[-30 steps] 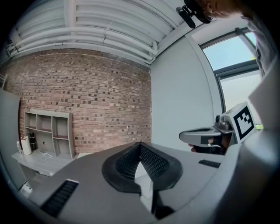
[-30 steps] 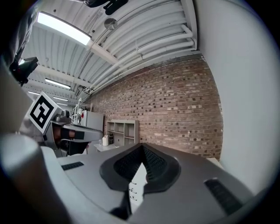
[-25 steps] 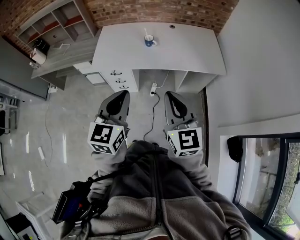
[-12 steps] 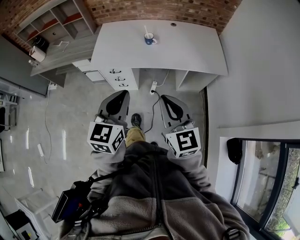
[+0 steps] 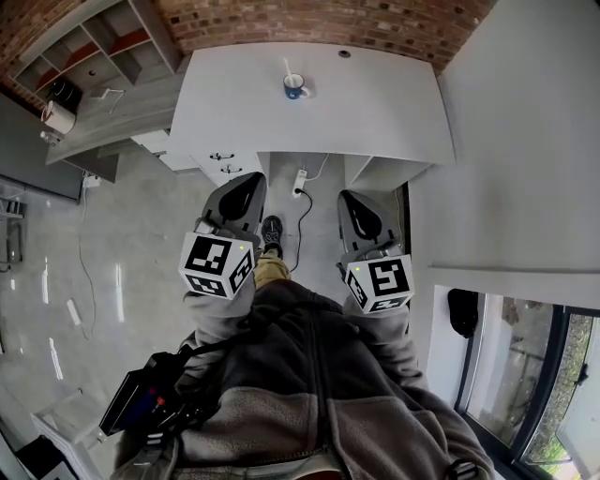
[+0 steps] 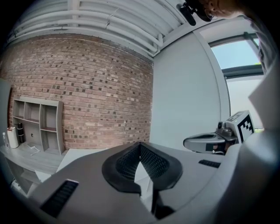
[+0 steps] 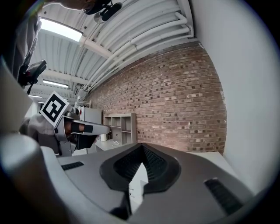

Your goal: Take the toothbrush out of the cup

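Observation:
A blue cup [image 5: 296, 86] stands near the far edge of the white desk [image 5: 375, 103], with a white toothbrush [image 5: 289, 68] standing upright in it. Both grippers hang close to my body, over the floor and well short of the desk. My left gripper [image 5: 246, 185] points toward the desk with its jaws together and nothing in them; in its own view the tips [image 6: 140, 147] meet. My right gripper [image 5: 354, 202] is likewise shut and empty, with its tips [image 7: 142, 148] touching. The cup does not show in either gripper view.
A drawer unit [image 5: 223, 161] sits under the desk's left end. A power strip [image 5: 300, 178] and black cable [image 5: 302, 211] lie on the floor in the knee gap. Grey shelves [image 5: 103, 52] stand at the left, a brick wall [image 5: 309, 19] behind, and a window [image 5: 525, 375] at the lower right.
The person has stepped toward the desk, and a shoe now shows between the grippers. Both grippers stay shut and empty; the right one has shifted slightly right.

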### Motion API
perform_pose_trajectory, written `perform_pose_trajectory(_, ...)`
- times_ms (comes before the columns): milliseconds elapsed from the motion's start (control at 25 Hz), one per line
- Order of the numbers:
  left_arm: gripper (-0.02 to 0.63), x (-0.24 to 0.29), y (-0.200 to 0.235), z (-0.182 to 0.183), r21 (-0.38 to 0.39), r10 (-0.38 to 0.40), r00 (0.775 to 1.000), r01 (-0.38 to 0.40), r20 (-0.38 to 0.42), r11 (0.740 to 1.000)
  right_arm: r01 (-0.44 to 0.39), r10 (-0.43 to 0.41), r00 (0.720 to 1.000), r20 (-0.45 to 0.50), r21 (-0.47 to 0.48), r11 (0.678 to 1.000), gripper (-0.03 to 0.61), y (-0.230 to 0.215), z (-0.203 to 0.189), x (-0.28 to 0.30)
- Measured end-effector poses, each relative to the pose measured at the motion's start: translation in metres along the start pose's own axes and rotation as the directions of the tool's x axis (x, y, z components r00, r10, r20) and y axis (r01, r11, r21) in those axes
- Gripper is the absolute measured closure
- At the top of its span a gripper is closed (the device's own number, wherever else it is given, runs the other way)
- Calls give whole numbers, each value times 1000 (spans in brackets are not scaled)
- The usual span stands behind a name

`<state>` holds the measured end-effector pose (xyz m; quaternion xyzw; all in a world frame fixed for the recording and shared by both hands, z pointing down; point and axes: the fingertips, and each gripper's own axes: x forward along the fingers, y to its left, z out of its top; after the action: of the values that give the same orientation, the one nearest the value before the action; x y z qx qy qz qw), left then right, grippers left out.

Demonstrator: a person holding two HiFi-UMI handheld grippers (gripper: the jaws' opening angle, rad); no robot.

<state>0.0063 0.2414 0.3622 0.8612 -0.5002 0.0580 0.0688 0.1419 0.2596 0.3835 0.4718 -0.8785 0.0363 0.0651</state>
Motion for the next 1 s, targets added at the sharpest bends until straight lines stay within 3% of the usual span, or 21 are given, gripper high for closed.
perform_pose_trajectory(560,611,136,141,-2,-77,-40,996,33,-82,996,-17,24,993,-114,62,998,577,-47,7,200)
perform_pose_trajectory(1000,611,202,228,-29,-146,-51,984,26,-170,989,-42,64,974,-215,104,994,577,-58,-7,315)
